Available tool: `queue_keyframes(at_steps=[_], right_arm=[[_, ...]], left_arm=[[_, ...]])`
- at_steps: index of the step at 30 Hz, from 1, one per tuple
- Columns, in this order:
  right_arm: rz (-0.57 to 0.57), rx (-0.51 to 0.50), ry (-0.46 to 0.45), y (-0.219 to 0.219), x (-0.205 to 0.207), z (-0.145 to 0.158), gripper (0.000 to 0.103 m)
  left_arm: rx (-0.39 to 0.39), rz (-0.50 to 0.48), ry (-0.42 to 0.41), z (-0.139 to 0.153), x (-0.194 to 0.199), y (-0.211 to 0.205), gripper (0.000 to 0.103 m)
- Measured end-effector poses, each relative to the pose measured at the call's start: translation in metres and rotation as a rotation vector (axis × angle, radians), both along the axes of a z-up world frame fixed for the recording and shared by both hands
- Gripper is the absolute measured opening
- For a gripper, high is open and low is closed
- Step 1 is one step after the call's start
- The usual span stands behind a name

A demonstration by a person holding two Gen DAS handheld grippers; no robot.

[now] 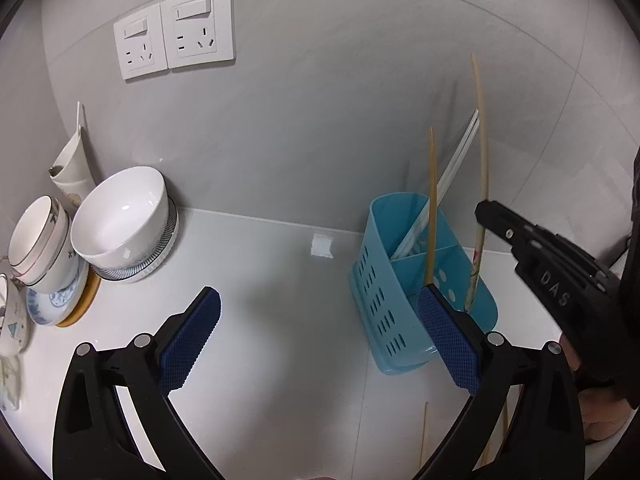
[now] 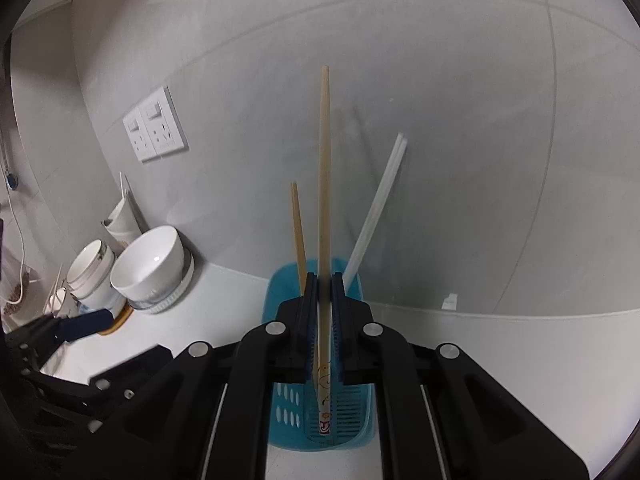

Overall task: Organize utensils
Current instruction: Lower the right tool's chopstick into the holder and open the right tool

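- Gripping a pale chopstick (image 2: 323, 208), your right gripper (image 2: 324, 320) has it clamped upright over the blue utensil holder (image 2: 280, 288).
- Your left gripper (image 1: 320, 344) gapes wide with nothing inside, the holder just beyond its right finger.
- Another chopstick (image 1: 431, 208) stands inside.

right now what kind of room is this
Most likely a home kitchen counter. Stacked white bowls and plates sit against a grey wall with twin wall sockets, and a blue utensil holder stands on the white counter with chopsticks in it.
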State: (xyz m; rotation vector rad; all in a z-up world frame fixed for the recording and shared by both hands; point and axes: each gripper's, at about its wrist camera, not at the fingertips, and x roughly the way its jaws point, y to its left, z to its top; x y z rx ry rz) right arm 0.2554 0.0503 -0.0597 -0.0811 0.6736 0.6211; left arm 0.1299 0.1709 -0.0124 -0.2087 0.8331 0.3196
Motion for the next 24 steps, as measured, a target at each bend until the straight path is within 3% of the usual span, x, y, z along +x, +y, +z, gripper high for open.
queue_keyframes(at_steps=[12, 19, 24], right_arm=[[0.015, -0.098, 0.023, 0.009, -0.004, -0.017, 0.010], [0.007, -0.104, 0.009, -0.006, -0.019, 0.005, 0.048], [-0.011, -0.115, -0.011, -0.027, -0.035, 0.020, 0.066]], left_arm=[[-0.015, 0.005, 0.008, -0.008, 0.001, 0.009, 0.097], [-0.005, -0.015, -0.013, 0.003, -0.004, 0.000, 0.097], [0.004, -0.030, 0.000, 0.009, -0.011, -0.014, 0.097]])
